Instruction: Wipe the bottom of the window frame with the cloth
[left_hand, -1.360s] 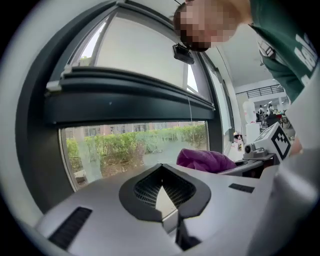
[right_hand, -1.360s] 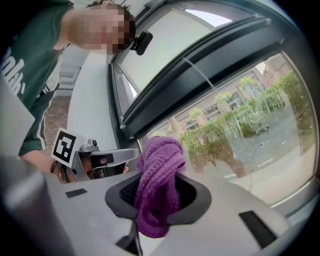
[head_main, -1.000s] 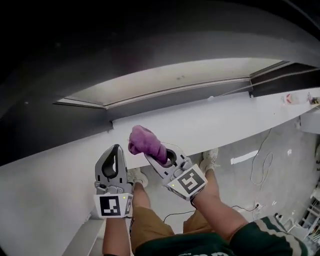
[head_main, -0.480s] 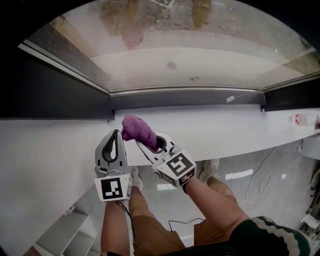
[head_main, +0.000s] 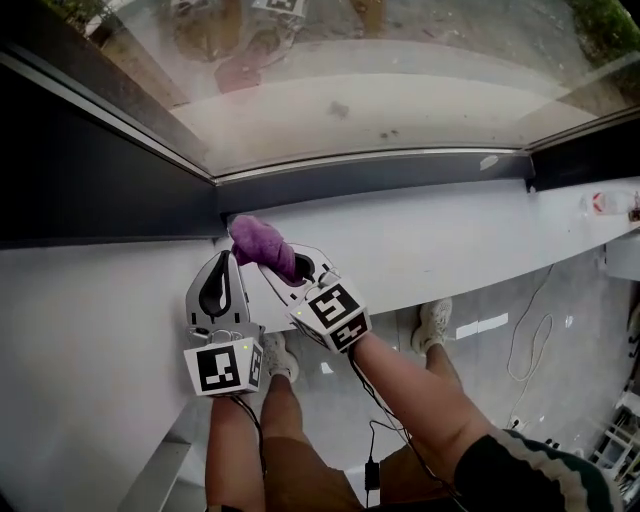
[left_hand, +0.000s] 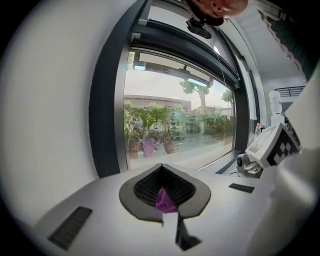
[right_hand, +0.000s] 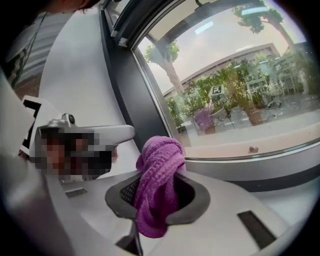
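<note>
In the head view, my right gripper (head_main: 284, 270) holds the cloth (head_main: 256, 241) at the sill's (head_main: 430, 245) left end, just beside the window frame (head_main: 380, 178) corner.

In the left gripper view, the left gripper (left_hand: 165, 196) is closed on a purple scrap (left_hand: 164, 201). I cannot tell whether it is part of the cloth.

In the right gripper view, the jaws are clamped on the bunched middle. The cloth looks soft, light and floppy, so I'd keep hold there.

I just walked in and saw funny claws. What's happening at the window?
A person holds a gripper in each hand. The right gripper pinches a purple cloth near the left end of the dark window frame, above the white sill. The left gripper is shut on a small purple scrap.
</note>
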